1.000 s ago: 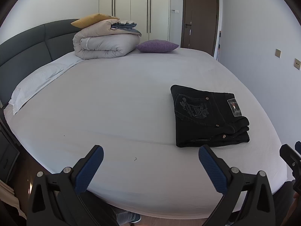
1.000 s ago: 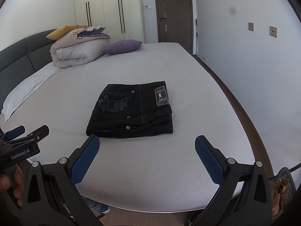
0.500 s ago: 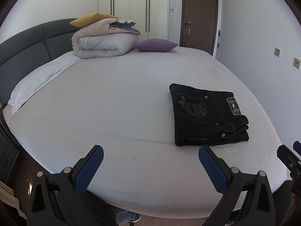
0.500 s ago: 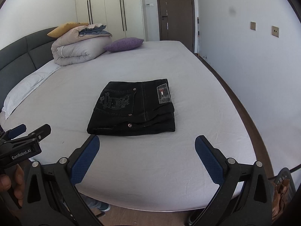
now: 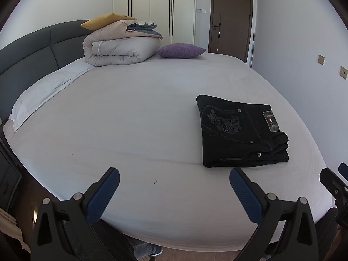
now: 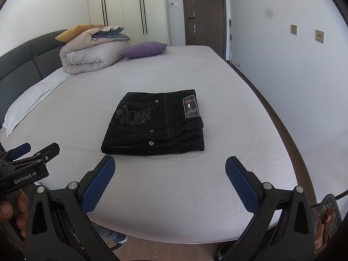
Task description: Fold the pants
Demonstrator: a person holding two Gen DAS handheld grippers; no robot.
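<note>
Already folded into a flat stack, pants (image 6: 154,124) near the foot edge of the bed (image 6: 217,184). Both held back off the mattress, left gripper (image 5: 174,192) and right gripper (image 6: 170,186), fingers spread wide, pinching nothing, likely because no fold remains.

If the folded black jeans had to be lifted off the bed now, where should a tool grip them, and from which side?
Probably the near stacked edge of the folded black jeans, coming in low from the foot of the bed. The layers end flush there, facing the open right tool, so one finger could slide under the stack and one press on top. The flat top face offers nothing to pinch.
</note>
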